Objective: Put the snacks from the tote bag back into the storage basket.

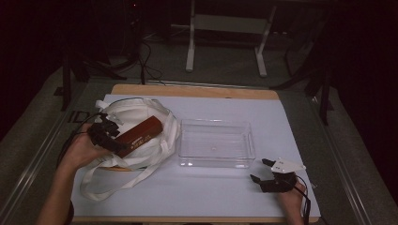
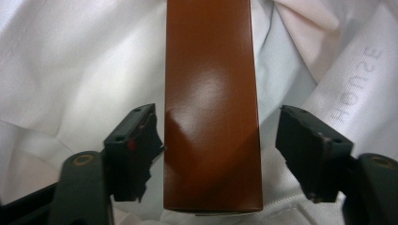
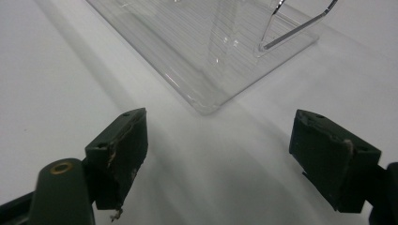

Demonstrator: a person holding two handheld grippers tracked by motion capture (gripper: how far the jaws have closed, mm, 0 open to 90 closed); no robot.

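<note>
A long brown box (image 1: 141, 135) lies on a crumpled white cloth bag (image 1: 136, 110) at the left of the table. My left gripper (image 1: 115, 138) is at the box's near end. In the left gripper view the box (image 2: 211, 117) runs up between the jaws of my left gripper (image 2: 218, 140). The jaws stand wide, with a gap on the right side, so the gripper is open. My right gripper (image 1: 260, 169) rests low at the front right, open and holding nothing. In the right gripper view my right gripper (image 3: 220, 150) points at a corner of the clear plastic tray (image 3: 202, 101).
The clear tray (image 1: 216, 123) sits mid-table on the white mat (image 1: 281, 117), with nothing in it. The bag's long straps (image 1: 117, 185) trail toward the front edge. Beyond the table stand a white frame's legs (image 1: 190, 51) and loose cables on the floor.
</note>
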